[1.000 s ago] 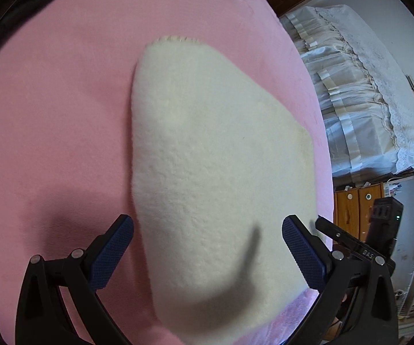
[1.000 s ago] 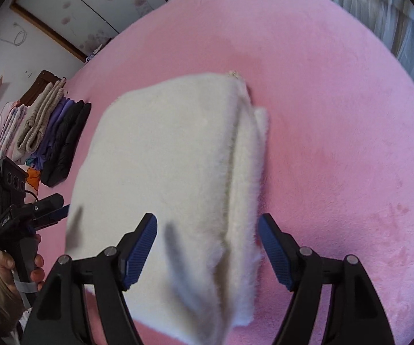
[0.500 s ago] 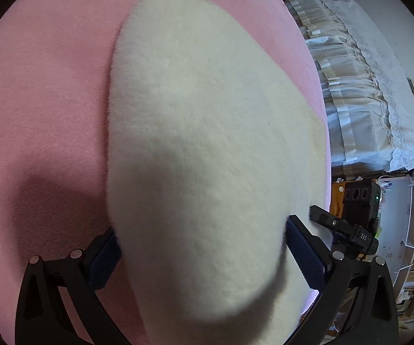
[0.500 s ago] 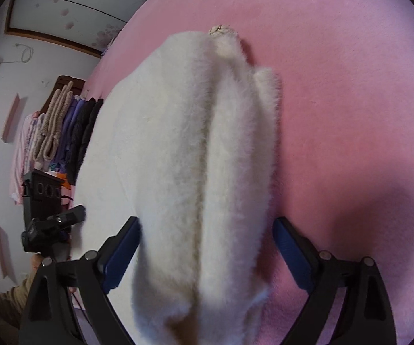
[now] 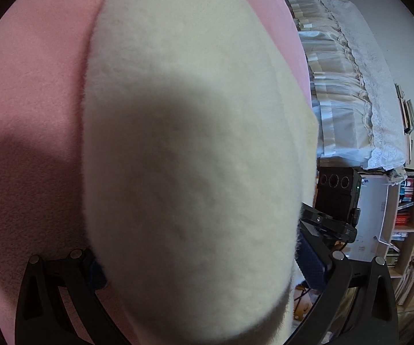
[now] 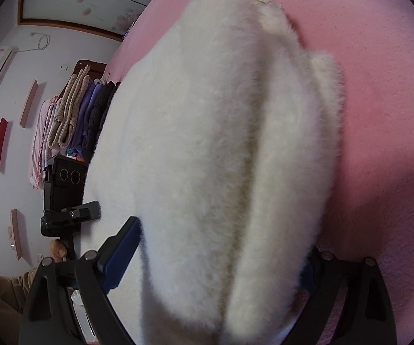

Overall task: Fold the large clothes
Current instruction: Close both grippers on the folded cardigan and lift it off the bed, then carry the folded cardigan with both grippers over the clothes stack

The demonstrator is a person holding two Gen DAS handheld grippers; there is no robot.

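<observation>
A folded cream fluffy garment (image 5: pixel 195 149) lies on the pink blanket (image 5: pixel 34 109) and fills the middle of both views. My left gripper (image 5: pixel 204 267) stands wide open low over its near end. The fabric bulges between the blue pads (image 5: pixel 310 261) and partly covers the left one. My right gripper (image 6: pixel 215 264) is also wide open at the garment (image 6: pixel 221 149), where a thick folded edge runs lengthwise between its fingers (image 6: pixel 120 256). The pile hides its right pad. Each gripper shows in the other's view, the right gripper's body (image 5: pixel 336 201) and the left gripper's body (image 6: pixel 63 195), the latter held by a hand (image 6: pixel 57 250).
The pink blanket (image 6: pixel 379 100) stretches far to the right of the garment. White lace-edged fabric (image 5: pixel 350 92) and a bookshelf (image 5: pixel 408 230) lie beyond the bed's edge. A stack of folded clothes (image 6: pixel 74 115) sits at the far left, under wall shelves (image 6: pixel 0 143).
Both grippers have come down and closer to the cream garment, which now fills the views and lies between their jaws. The right jaws have widened a little.
</observation>
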